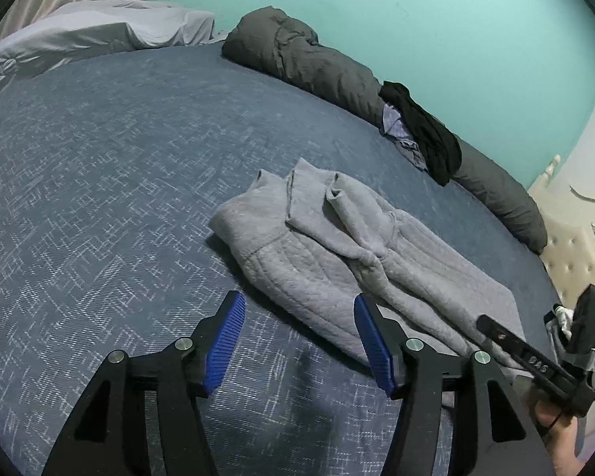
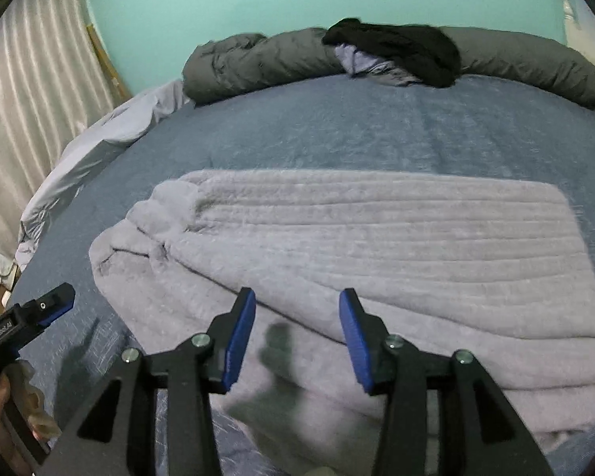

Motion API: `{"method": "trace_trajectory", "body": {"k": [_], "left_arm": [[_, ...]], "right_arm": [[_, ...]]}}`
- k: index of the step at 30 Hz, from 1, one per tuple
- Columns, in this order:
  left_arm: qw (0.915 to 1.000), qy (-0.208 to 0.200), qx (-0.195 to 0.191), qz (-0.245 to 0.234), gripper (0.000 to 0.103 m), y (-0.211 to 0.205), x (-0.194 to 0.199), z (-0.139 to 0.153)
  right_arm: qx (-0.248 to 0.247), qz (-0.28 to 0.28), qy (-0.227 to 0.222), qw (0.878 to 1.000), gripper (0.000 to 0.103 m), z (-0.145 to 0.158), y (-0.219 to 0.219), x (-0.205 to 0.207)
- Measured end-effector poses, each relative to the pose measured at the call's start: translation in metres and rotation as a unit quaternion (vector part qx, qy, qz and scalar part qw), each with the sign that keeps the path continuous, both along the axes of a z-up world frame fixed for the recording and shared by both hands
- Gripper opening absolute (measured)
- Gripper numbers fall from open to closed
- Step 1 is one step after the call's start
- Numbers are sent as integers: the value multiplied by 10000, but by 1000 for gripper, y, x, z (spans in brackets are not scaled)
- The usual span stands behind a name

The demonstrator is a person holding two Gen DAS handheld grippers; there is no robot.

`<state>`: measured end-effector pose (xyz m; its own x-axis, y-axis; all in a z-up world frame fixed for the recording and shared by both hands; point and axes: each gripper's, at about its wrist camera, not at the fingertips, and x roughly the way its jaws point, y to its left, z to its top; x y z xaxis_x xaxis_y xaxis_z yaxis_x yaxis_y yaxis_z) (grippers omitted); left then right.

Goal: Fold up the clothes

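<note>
A grey quilted garment [image 1: 337, 254] lies partly folded on the blue bedspread [image 1: 99, 166], its sleeves laid over the body. In the right wrist view the same grey garment [image 2: 377, 246] spreads wide, ribbed side up. My left gripper [image 1: 299, 319] hovers open above the bedspread at the garment's near edge, nothing between its blue pads. My right gripper [image 2: 297, 313] is open just over the garment's near fold, holding nothing. The other gripper shows in each view: the right one [image 1: 535, 357] at the left wrist view's right edge, the left one [image 2: 27, 325] at the right wrist view's left edge.
A rolled dark grey duvet [image 1: 309, 67] runs along the teal wall, with a black garment [image 1: 424, 127] and a lilac cloth [image 1: 396, 127] piled on it. White bedding [image 1: 99, 31] lies by the curtain [image 2: 27, 99]. A cream tufted headboard [image 1: 571, 238] bounds the right.
</note>
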<state>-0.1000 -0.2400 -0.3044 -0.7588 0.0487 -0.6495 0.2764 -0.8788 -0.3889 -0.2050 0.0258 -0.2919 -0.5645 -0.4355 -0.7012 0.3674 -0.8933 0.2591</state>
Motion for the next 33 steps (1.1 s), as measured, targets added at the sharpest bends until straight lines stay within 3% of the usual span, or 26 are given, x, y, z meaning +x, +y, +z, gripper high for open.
{"method": "trace_trajectory", "body": {"k": [1, 5, 10, 16, 19, 25, 33], "left_arm": [[10000, -8, -14, -20, 62, 2, -1, 0], [10000, -9, -50, -80, 62, 5, -5, -1], [10000, 21, -52, -75, 62, 3, -4, 1], [9999, 16, 61, 94, 65, -7, -3, -1], [9997, 32, 201, 121, 67, -15, -5, -1], [9968, -46, 769, 212, 74, -24, -14, -14], [9951, 53, 933, 314, 80, -21, -30, -16]], "right_arm": [[60, 126, -88, 9999, 26, -6, -6, 2], [200, 411, -171, 9988, 25, -15, -18, 12], [-246, -142, 107, 9995, 25, 10, 2, 1], [210, -111, -619, 9978, 25, -26, -17, -23], [219, 14, -416, 9989, 24, -24, -16, -9], [-451, -90, -210, 9987, 25, 1, 30, 16], [-809, -211, -518, 9952, 26, -11, 82, 43]]}}
